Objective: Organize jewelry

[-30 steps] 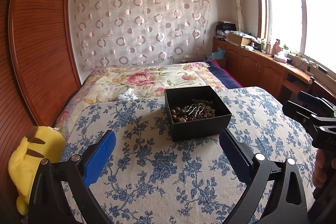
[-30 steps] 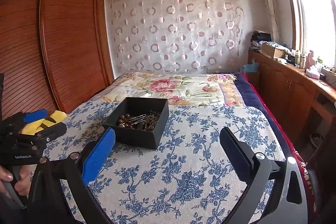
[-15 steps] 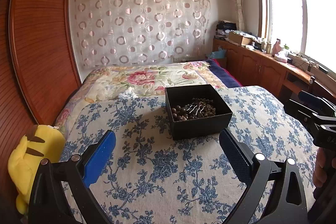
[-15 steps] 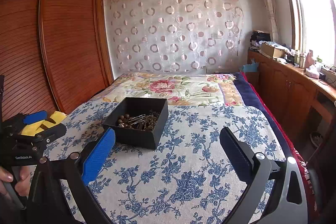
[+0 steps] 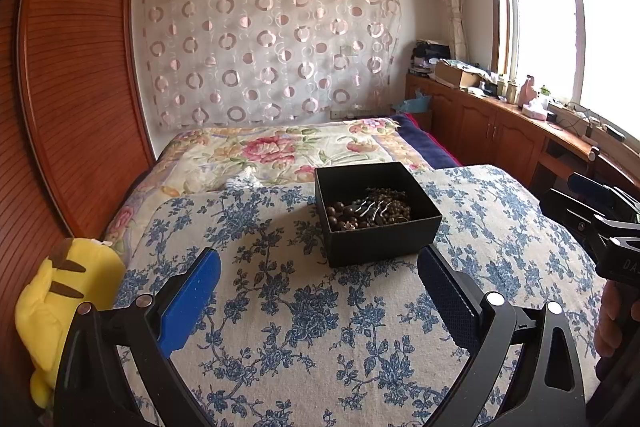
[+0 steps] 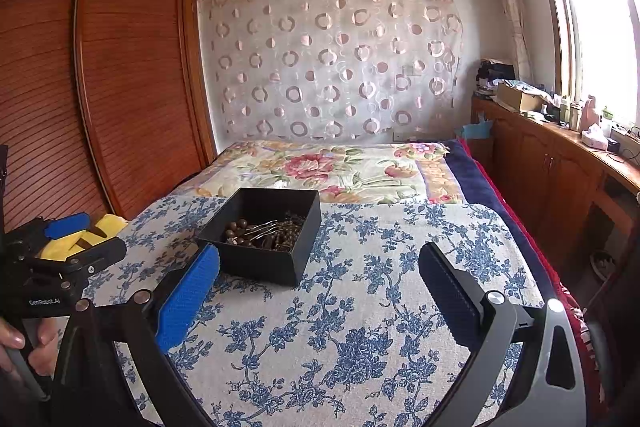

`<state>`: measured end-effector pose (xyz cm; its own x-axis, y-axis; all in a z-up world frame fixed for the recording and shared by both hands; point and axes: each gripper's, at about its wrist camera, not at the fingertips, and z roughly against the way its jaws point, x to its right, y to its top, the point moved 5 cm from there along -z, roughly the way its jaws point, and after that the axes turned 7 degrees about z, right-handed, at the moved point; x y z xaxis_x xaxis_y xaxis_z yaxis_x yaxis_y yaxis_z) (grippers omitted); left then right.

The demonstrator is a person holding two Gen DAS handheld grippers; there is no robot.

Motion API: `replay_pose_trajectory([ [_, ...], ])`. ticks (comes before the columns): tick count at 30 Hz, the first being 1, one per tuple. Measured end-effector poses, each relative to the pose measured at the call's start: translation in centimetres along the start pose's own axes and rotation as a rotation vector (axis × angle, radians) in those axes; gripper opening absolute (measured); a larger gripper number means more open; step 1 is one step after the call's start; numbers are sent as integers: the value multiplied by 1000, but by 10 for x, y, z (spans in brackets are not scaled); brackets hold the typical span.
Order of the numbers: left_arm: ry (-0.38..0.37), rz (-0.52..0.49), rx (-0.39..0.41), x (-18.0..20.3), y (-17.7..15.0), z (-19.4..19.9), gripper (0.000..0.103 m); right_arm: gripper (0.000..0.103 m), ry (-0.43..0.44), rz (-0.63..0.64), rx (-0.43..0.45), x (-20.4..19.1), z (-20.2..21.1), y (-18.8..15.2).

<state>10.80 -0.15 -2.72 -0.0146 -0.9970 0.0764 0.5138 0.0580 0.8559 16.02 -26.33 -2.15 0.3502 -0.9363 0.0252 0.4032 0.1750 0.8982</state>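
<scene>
A black open box (image 5: 384, 243) stands on the blue-flowered bedspread (image 5: 304, 323). It holds brown bead strings and silver hairpins (image 5: 370, 213). My left gripper (image 5: 318, 287) is open and empty, hovering just in front of the box. In the right wrist view the box (image 6: 256, 263) sits ahead to the left with the jewelry (image 6: 264, 233) inside. My right gripper (image 6: 320, 287) is open and empty, to the right of the box. Each gripper shows at the edge of the other's view: the right one (image 5: 592, 215) and the left one (image 6: 68, 247).
A yellow plush toy (image 5: 60, 303) lies at the bed's left edge beside the wooden wardrobe (image 5: 72, 75). A pink-flowered quilt (image 5: 288, 151) covers the far bed. Wooden cabinets (image 5: 500, 135) with clutter run along the right wall under the window.
Both views have shifted very slightly; the box looks marginally closer in the left wrist view. Both grippers remain open and empty.
</scene>
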Motion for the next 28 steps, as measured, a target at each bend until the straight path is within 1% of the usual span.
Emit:
replay_pose_trajectory([
  [11, -4, 1, 12, 3, 3, 5, 95, 101, -5, -4, 7, 1, 4, 5],
  [28, -14, 14, 22, 2, 6, 10, 95, 101, -7, -3, 13, 0, 5, 3],
])
